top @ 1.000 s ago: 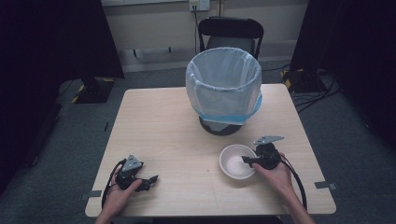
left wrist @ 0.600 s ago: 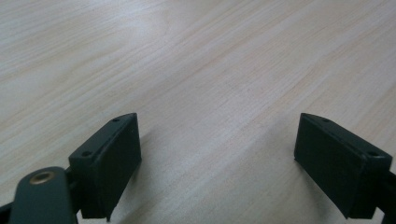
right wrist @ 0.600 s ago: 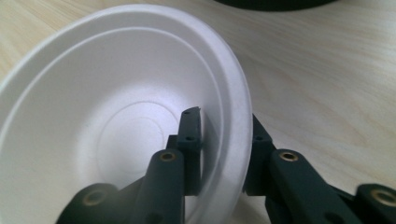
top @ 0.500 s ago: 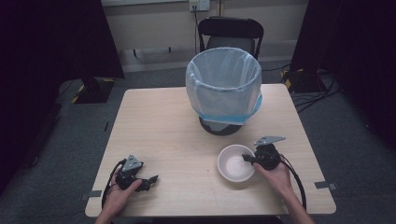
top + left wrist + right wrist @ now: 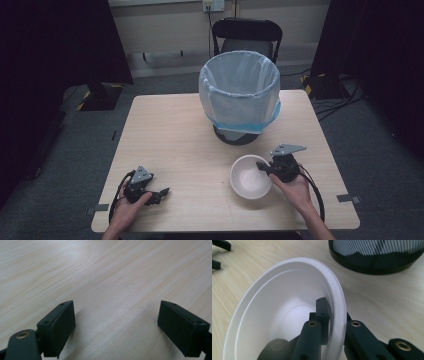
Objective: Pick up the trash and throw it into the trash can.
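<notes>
We have the right hand-held gripper (image 5: 265,169) pinched on the near wall of the white bowl (image 5: 248,176), one jaw inside and one outside the rim, as the right gripper view shows; the bowl sits on the counter (image 5: 170,130) just in front of the lined waste bin (image 5: 240,90). Our grip takes only a thin strip of the rim, so we judge that a lift could let the light bowl swing, slip out, or buckle where it is squeezed. Carried toward the bin, it could knock the liner or the base. Our left hand-held gripper (image 5: 117,325) rests low over bare counter, jaws wide apart and empty, too far off to steady anything.
</notes>
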A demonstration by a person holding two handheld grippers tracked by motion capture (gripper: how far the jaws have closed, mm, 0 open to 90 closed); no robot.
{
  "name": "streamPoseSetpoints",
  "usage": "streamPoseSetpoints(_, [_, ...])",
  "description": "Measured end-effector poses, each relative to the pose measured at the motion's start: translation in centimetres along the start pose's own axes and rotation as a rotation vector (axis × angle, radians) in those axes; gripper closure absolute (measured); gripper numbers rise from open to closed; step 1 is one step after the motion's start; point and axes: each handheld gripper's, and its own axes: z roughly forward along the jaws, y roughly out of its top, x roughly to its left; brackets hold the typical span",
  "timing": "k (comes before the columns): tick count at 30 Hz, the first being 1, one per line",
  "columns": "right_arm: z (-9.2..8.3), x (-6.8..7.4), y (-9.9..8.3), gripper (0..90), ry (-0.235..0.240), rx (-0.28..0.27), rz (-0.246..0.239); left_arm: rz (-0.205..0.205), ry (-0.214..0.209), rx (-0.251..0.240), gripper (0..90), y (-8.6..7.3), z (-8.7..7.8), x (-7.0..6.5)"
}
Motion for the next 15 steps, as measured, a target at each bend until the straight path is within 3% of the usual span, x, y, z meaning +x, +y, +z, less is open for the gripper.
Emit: streamPoseSetpoints(15, [-1.9,1.7,3.7,86.4,0.028,-0.089,-0.046,-0.001,0.000,0.000,14.2,0.0,0.0,0.0])
